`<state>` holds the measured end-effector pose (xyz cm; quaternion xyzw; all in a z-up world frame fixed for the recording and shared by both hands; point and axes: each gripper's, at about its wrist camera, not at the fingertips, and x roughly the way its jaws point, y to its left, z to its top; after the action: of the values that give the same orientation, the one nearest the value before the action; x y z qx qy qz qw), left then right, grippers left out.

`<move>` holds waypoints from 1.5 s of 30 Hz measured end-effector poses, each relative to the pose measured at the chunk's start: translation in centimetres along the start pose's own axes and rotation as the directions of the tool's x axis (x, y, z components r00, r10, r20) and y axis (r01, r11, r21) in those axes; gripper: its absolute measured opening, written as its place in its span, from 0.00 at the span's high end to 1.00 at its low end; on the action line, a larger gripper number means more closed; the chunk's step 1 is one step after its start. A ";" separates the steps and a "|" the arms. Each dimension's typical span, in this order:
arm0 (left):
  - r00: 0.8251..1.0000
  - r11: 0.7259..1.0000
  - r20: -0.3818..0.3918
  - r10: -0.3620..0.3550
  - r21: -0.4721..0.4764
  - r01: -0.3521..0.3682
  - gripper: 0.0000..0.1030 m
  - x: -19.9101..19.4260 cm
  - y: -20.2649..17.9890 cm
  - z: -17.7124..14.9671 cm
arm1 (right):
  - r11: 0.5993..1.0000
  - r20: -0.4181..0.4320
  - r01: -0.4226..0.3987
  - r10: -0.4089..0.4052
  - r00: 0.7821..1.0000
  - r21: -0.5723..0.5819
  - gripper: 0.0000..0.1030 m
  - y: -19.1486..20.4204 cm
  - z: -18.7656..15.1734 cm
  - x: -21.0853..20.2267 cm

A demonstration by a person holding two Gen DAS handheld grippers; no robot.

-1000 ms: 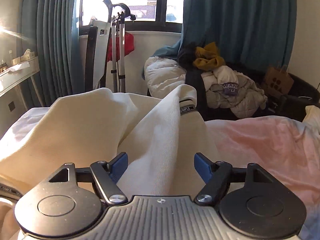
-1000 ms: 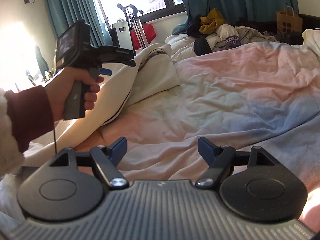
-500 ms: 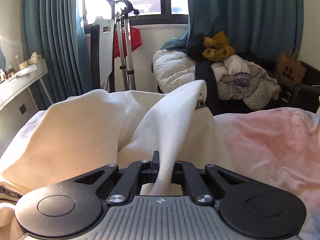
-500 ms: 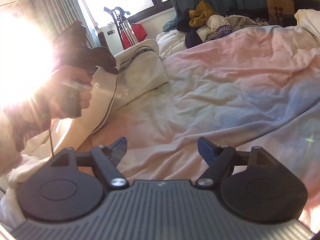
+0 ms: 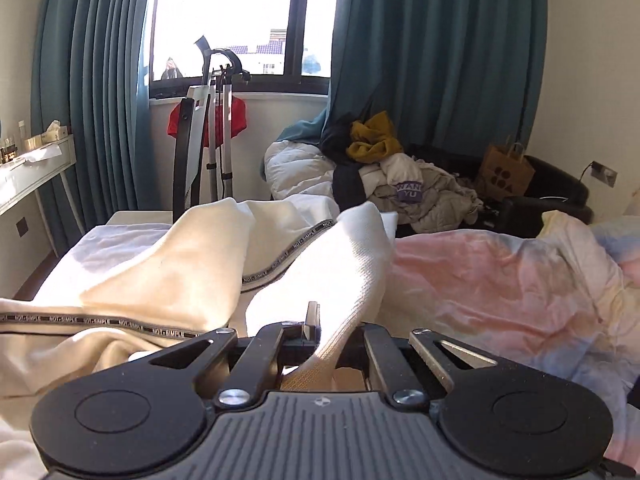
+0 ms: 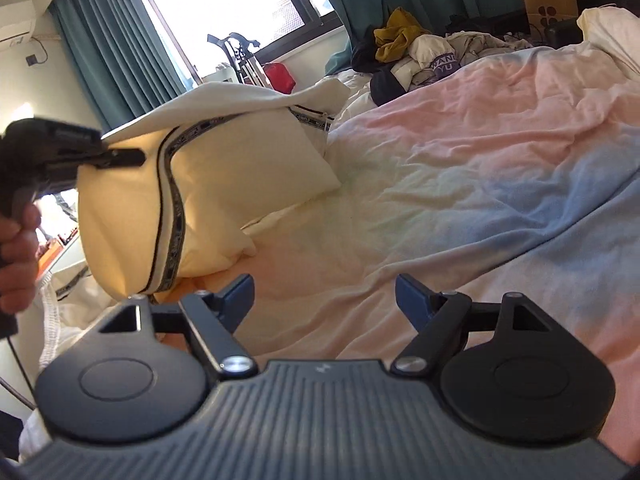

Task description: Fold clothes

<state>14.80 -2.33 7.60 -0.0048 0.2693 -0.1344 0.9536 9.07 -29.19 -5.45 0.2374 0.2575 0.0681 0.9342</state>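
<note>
Pastel duvet (image 5: 500, 280) covering bed; clothes heap (image 5: 400, 184) past far edge, paper bag (image 5: 506, 174) beside, teal curtains (image 5: 432, 52) behind.

Bright daylight through a dark-framed window (image 5: 240, 20), teal curtains (image 5: 432, 60) both sides. Cream walls (image 5: 580, 80). Bed with pink-blue duvet (image 5: 520, 280). White shelf (image 5: 28, 168) at left wall. Folded metal stand (image 5: 218, 128) under the sill. Heap of laundry (image 5: 400, 176) beyond the bed, brown paper bag (image 5: 506, 172), black armchair (image 5: 560, 192). AC unit (image 6: 16, 24) high on wall.
</note>
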 end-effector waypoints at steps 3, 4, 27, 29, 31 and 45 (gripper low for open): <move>0.999 0.998 0.017 -0.046 -0.035 0.047 0.98 -3.0 1.1 -3.4 | 0.999 0.028 -0.020 0.019 0.999 0.034 0.23 -0.1 0.1 -1.2; 0.998 0.997 0.024 -0.061 -0.044 0.062 0.98 -3.7 1.6 -4.6 | 0.998 0.037 -0.031 0.029 0.999 0.052 0.23 -0.1 0.2 -1.6; 0.964 0.821 0.138 -0.227 -0.506 0.265 0.96 1.9 14.1 -12.9 | 0.809 -0.012 -0.108 0.141 0.990 0.578 0.34 -8.0 5.8 16.3; 0.963 0.828 0.128 -0.235 -0.493 0.268 0.96 3.0 14.1 -13.1 | 0.817 -0.014 -0.094 0.124 0.992 0.569 0.40 -8.4 6.4 18.2; 0.963 0.835 0.118 -0.244 -0.480 0.270 0.96 4.0 14.1 -13.3 | 0.825 -0.015 -0.080 0.107 0.994 0.560 0.44 -8.7 7.0 20.2; 0.921 0.867 0.145 -0.362 -0.309 0.390 0.86 3.9 10.7 -13.0 | 0.855 0.262 -0.093 -0.052 0.964 0.510 0.94 -9.9 12.4 12.2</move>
<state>14.01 7.75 -6.44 -0.2233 0.2424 -0.2699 0.9047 25.99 -39.89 -6.30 0.4897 0.1359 -0.0264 0.8609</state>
